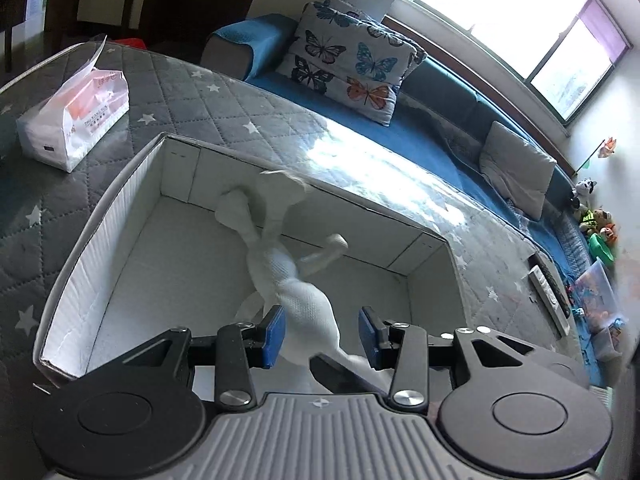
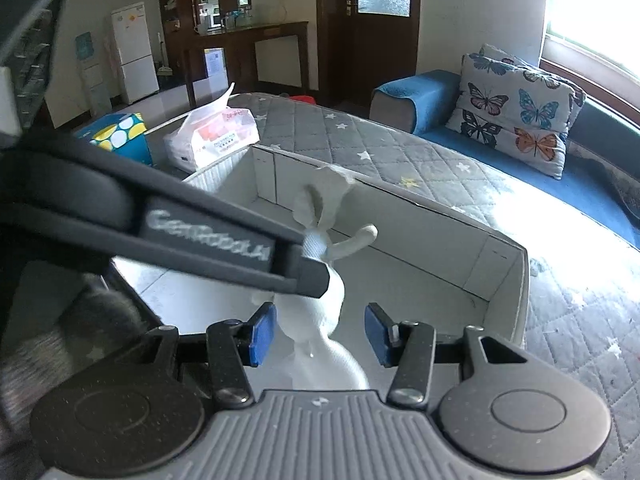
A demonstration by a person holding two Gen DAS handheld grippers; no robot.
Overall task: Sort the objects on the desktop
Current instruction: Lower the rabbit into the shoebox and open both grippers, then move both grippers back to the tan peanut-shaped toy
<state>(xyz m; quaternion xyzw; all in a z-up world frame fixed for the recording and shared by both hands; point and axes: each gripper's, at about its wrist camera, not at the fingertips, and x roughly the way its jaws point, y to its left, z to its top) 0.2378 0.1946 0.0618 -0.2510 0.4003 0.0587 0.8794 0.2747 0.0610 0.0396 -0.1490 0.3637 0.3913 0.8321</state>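
Observation:
A white knitted rabbit toy (image 1: 308, 312) hangs over a grey box with a white lining (image 1: 100, 240), its ears pointing toward the box's far wall. My left gripper (image 1: 322, 334) is open; the toy's body touches its left blue pad, the right pad stands apart. In the right wrist view the toy (image 2: 316, 320) sits between the open fingers of my right gripper (image 2: 320, 334), touching neither pad clearly. The left gripper's black arm (image 2: 200, 236) crosses that view over the toy. The box (image 2: 500, 264) lies below. What bears the toy is hidden.
The box stands on a grey quilted star-pattern cover (image 1: 224, 96). A tissue pack (image 1: 76, 116) lies to its far left, also in the right wrist view (image 2: 216, 136), beside a blue dotted box (image 2: 120, 136). A butterfly cushion (image 1: 352, 60) on a blue sofa, and remotes (image 1: 548, 296), lie at right.

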